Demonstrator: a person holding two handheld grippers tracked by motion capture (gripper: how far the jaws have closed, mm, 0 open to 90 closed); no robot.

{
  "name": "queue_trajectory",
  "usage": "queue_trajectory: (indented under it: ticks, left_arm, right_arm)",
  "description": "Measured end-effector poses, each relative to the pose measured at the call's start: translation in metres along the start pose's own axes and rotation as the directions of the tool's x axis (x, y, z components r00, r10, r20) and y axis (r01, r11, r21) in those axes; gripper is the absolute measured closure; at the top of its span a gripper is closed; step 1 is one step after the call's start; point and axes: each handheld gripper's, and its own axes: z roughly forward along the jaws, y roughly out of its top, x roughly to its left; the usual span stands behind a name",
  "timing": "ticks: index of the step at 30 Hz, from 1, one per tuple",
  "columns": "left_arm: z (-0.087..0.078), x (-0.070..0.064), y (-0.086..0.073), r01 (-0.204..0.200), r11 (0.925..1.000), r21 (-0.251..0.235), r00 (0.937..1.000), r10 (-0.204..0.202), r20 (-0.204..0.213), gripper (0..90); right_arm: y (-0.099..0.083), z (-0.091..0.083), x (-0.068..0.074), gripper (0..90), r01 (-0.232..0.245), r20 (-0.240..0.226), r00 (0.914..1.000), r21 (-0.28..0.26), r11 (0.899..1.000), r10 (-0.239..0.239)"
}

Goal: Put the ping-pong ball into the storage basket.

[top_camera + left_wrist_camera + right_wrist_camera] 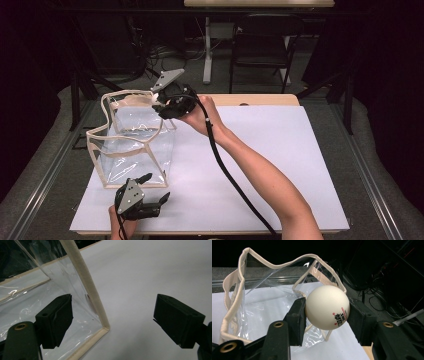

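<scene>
The right gripper (327, 308) has a white ball (327, 307) pinched between its jaws, closed on it from both sides, and holds it at the far rim of the clear bag (132, 145) — just over the open mouth, as far as the high view lets me judge. So the pick-up looks done; what is left is to move the ball over the opening and let it drop inside. The bag seems empty, though glare on the plastic makes that hard to confirm.

The left gripper (150, 192) sits low at the bag's near corner, jaws wide apart and holding nothing, with the cream edging (86, 287) between them — not yet gripped. The bag's rim sags and folds inward, which could narrow the opening. It stands on a white sheet (280, 165); a chair (262, 45) is well behind the table.
</scene>
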Motion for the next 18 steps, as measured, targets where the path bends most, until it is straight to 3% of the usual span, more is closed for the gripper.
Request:
queue_trajectory:
  ticks: [18]
  left_arm:
    - [-0.0001,0.0001,0.0002,-0.005,1.0000,0.000,1.0000,0.005,0.000,16.1]
  right_arm:
    - [0.0076,0.0085,0.0045,50.8,0.008,-0.016,0.9998,0.012,1.000,-0.007]
